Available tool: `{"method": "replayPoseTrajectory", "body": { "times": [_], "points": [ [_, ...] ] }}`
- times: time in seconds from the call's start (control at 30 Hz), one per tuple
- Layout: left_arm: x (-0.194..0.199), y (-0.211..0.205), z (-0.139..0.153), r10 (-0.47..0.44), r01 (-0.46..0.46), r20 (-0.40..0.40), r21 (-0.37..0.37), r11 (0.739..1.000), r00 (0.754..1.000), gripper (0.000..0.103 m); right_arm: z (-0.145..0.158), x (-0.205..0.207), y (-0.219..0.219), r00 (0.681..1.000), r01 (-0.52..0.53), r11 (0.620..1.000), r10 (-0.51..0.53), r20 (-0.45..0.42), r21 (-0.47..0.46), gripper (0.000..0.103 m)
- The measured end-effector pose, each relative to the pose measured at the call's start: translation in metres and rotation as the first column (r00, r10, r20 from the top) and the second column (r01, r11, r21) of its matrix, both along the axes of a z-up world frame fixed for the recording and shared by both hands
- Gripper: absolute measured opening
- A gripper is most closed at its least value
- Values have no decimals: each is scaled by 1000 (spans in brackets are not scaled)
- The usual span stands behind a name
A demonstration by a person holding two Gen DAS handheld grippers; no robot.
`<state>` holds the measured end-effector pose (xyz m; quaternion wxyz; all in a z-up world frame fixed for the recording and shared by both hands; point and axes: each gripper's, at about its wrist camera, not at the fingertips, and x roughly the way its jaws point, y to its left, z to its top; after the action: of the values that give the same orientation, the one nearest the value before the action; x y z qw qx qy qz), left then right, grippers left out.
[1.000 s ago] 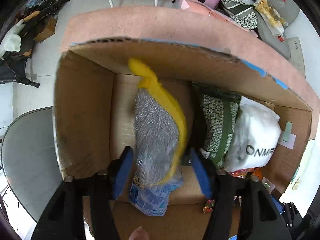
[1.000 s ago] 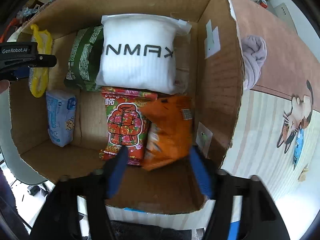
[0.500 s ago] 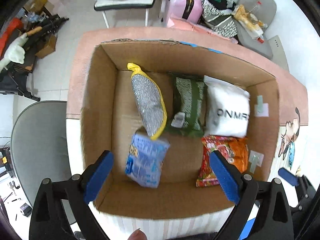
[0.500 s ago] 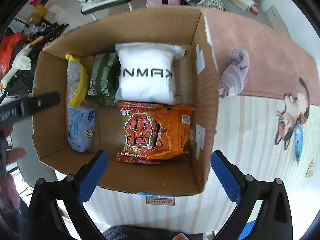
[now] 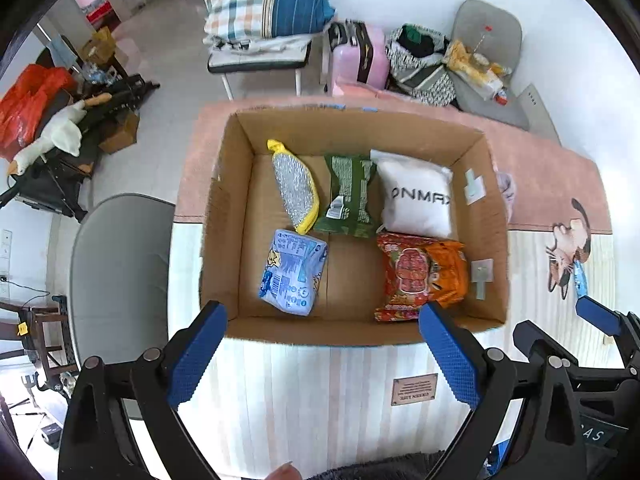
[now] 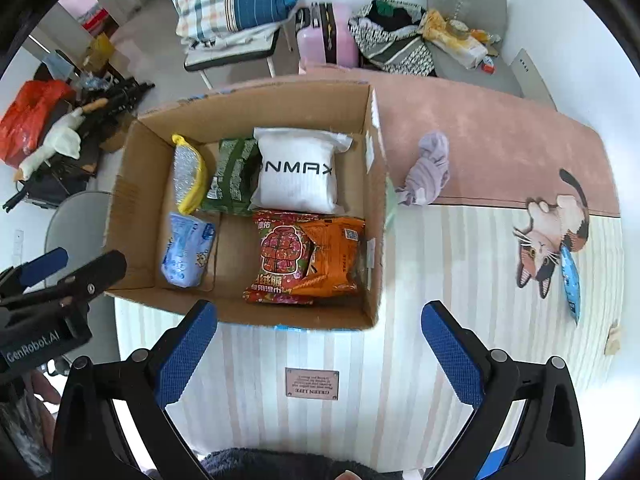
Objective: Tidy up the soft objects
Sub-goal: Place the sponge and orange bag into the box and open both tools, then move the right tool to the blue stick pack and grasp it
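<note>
Six soft packs lie in the cardboard box [image 6: 372, 168]: yellow-edged scouring pad [image 6: 188, 172], green pouch [image 6: 234, 174] and white ONMAX pack [image 6: 296, 170] along the far wall, blue tissue pack [image 6: 186, 252], red wet-wipes pack [image 6: 280, 258] and orange bag [image 6: 334, 258] nearer. Left to do, it seems: the lilac cloth [image 6: 428, 170] on the mat's pink far half, just beside the box. Left gripper [image 5: 322, 354] and right gripper [image 6: 318, 354] hover empty, jaws apart, over the mat's near edge

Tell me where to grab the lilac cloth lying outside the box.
Grip the lilac cloth at its bunched upper middle, coming straight down with the open right tongs. It lies crumpled on the pink mat right of the cardboard box, so no edge stands out.
</note>
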<state>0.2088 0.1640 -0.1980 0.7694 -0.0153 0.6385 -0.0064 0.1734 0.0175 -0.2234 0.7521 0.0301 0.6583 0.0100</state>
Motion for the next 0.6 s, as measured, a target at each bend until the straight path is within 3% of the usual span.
{"method": "replayPoseTrajectory", "body": {
  "times": [0.2,0.4,0.6],
  "points": [
    [-18,-8,33,-2,3,58,-12,1000,998,98,42,-24,-3,996,-40,999,42,79,-28,103],
    [-26,-9,60,12,-10,112,-18,1000,994,98,68,-37,-6,992,-58,998,56,115,12,103],
    [-23,-29,75,-19,13,144,42,999,989,98,76,-38,-21,988,-29,997,18,154,69,103]
  ]
}}
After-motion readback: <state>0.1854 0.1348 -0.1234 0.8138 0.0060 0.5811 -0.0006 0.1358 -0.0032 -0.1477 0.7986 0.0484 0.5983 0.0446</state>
